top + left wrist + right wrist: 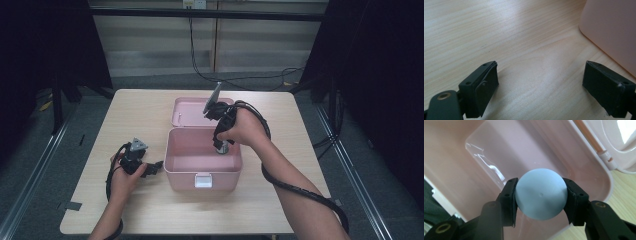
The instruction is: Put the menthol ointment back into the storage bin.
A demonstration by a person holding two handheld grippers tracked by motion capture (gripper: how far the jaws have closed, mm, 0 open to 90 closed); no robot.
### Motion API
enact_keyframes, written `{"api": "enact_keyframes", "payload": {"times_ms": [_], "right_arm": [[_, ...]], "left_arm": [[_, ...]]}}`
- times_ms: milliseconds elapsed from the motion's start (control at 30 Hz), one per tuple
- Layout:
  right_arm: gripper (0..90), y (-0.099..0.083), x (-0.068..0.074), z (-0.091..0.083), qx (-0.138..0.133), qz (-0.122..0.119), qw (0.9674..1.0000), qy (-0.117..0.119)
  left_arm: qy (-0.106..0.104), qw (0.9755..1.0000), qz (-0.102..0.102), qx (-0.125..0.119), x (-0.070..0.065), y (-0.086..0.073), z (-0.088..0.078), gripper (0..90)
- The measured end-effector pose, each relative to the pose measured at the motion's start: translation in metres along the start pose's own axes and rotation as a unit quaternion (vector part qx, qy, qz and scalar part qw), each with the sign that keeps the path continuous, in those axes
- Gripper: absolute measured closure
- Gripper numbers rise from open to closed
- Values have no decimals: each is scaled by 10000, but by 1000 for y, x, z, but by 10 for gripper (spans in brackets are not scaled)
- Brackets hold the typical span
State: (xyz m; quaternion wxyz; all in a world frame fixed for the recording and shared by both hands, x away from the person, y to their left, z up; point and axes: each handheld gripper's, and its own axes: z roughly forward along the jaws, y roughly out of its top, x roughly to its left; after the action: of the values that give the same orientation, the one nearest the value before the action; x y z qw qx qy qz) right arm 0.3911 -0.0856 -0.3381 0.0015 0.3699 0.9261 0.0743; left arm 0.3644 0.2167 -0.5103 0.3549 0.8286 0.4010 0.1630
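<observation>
Worktop [150,210]: wooden, carries the box.
Box [202,175]: pink, centre, lid [187,112] open at 12 o'clock.
Left gripper [156,167]: at box's 9 o'clock, fingers [482,87] spread, empty.
Right gripper [541,198]: clamps the ball.
Ball [541,195]: blue, inside box.

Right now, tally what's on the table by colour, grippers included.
Pink: 1, the open box with its hinged lid
Light blue: 1, the ball held over the box
Black: 2, left gripper and right gripper
Total: 4
</observation>
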Motion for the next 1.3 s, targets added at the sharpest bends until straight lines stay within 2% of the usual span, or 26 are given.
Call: {"api": "enact_keyframes", "payload": {"times_ms": [33,200,633,1000,1300], "right_arm": [[508,1,1,1,12,93,10000,8],[507,4,2,7,40,265,9996,51],[508,7,0,23,135,558,9983,-65],[508,9,-3,30,76,838,9964,-80],[508,8,-8,37,75,958,9953,-93]], "left_arm": [[0,10000,-1,-1,0,0,0,124],[-1,10000,1,0,0,0,0,124],[-1,10000,0,0,0,0,0,124],[-1,10000,-1,0,0,0,0,124],[-23,10000,4,9,0,0,0,123]]}}
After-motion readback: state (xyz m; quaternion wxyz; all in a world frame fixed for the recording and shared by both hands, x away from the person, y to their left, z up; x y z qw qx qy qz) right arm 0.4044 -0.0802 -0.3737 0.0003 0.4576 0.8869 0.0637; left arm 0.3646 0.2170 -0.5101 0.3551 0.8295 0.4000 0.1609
